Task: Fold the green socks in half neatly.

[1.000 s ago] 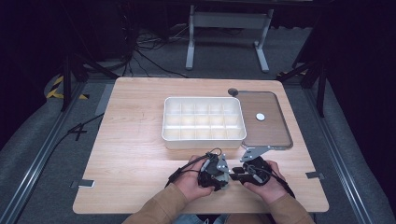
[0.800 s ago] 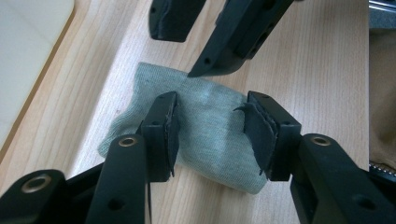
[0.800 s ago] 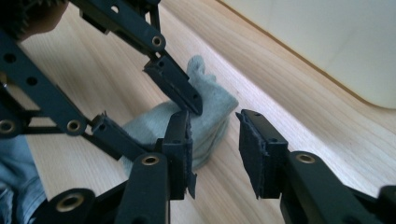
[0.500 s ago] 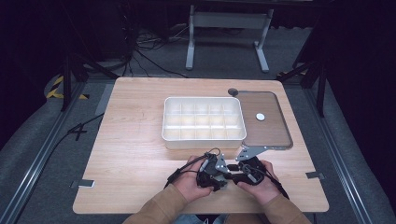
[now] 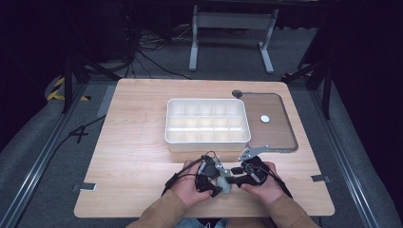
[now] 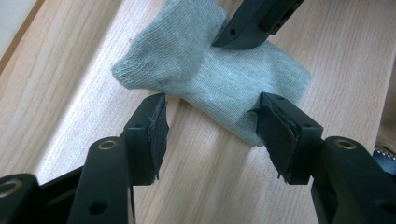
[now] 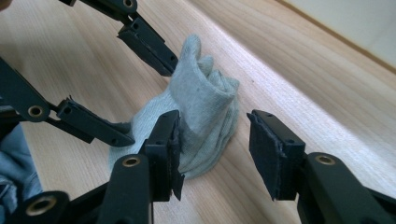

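Note:
A grey-green sock lies bunched on the wooden table near its front edge, small between both hands in the high view. My left gripper is open, its two pads either side of the sock's near edge. One black jaw of the right gripper comes in from the top onto the sock. My right gripper is open too, with the folded end of the sock just ahead of it and against its left pad. The left gripper's jaws spread across the sock's far side.
A white compartment tray stands at mid-table beyond the hands. To its right lies a brown transparent panel with a small white disc on it. Bare wood stretches left of the hands.
The two hands have drawn slightly closer together around the sock, the right gripper edging left. The tray and panel have not moved.

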`<control>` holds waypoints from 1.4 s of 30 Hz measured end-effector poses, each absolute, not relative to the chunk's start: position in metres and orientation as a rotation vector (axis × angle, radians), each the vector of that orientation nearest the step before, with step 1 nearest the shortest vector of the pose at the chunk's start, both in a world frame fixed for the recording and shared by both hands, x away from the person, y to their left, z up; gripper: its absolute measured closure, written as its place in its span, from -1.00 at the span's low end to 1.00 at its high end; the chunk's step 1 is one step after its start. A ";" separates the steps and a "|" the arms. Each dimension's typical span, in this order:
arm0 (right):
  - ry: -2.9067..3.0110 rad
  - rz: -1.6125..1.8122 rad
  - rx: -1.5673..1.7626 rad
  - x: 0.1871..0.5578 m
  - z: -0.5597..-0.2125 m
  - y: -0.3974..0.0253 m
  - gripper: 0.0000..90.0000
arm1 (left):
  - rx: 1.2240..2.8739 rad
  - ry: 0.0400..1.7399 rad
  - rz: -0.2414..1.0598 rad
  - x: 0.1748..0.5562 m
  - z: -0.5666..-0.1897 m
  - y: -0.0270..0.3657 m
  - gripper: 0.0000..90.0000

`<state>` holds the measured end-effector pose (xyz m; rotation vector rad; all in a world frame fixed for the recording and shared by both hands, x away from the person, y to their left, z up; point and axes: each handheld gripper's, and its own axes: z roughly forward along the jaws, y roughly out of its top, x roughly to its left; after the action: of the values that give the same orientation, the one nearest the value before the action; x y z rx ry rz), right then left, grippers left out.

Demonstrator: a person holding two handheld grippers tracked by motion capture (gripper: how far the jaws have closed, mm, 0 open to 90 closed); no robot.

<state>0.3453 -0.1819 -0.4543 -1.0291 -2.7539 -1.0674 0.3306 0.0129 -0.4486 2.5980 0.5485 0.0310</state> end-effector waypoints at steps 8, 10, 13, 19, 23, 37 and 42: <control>-2.700 -1.031 -1.018 0.354 -0.459 -0.180 0.23 | 2.599 0.528 0.035 0.329 -0.449 0.013 0.06; -2.681 -1.026 -1.022 0.356 -0.460 -0.179 0.25 | 2.591 0.531 0.034 0.329 -0.449 0.013 0.07; -2.636 -1.019 -1.023 0.358 -0.461 -0.179 0.35 | 2.596 0.530 0.030 0.329 -0.449 0.014 0.07; -2.541 -1.015 -0.994 0.365 -0.464 -0.181 0.63 | 2.591 0.534 0.030 0.329 -0.449 0.014 0.08; -2.590 -0.999 -0.992 0.362 -0.460 -0.177 0.72 | 2.599 0.536 0.018 0.329 -0.449 0.016 0.08; -2.689 -1.016 -0.929 0.352 -0.447 -0.172 0.79 | 2.559 0.549 0.017 0.337 -0.434 0.035 0.12; -2.715 -1.025 -0.926 0.350 -0.438 -0.174 0.80 | 2.540 0.566 0.022 0.340 -0.430 0.042 0.12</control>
<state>0.3502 -0.1737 -0.4382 -0.9260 -2.7149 -1.0254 0.3397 0.0425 -0.4298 2.5404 0.5658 0.0218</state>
